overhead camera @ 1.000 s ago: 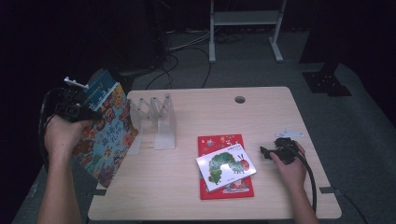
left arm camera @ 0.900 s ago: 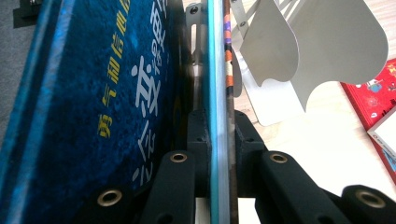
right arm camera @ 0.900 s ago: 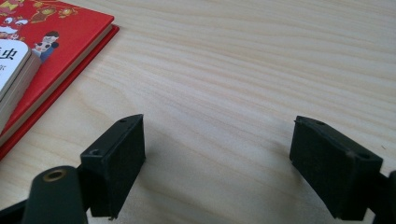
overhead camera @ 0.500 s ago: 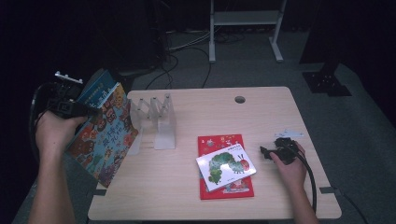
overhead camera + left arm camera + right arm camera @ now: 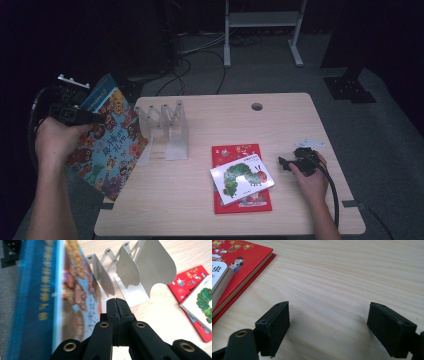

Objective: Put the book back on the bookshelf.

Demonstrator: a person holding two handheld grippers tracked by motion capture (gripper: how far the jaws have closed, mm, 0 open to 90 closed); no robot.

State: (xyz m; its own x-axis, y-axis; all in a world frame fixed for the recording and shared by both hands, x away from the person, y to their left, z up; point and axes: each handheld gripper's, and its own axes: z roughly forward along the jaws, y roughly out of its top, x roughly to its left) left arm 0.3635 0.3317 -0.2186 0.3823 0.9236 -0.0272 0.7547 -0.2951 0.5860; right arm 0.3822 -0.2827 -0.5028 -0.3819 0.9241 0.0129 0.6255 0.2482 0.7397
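Observation:
My left gripper [image 5: 92, 118] [image 5: 117, 303] is held up past the table's left edge. Its jaws have just been closing and now stand shut on each other with nothing between them. A colourful picture book [image 5: 107, 145] [image 5: 77, 290] with a blue spine [image 5: 35, 302] stands tilted right beside the jaws; what keeps it up I cannot tell. A metal accordion book rack [image 5: 170, 130] [image 5: 147, 272] stands just right of it. A white caterpillar book [image 5: 241, 178] [image 5: 203, 302] lies on a red book [image 5: 235, 152] [image 5: 244, 257]. My right gripper [image 5: 284, 163] [image 5: 328, 327] rests open on the table, right of the red book.
The wooden table [image 5: 280, 125] has a cable hole [image 5: 257, 106] near its far edge. A small white piece [image 5: 312, 143] lies behind my right hand. Cables and a metal frame [image 5: 262, 20] are on the floor beyond the table.
My left hand has drifted slightly up and to the left with its gripper. The tilted book and the right hand have stayed where they were.

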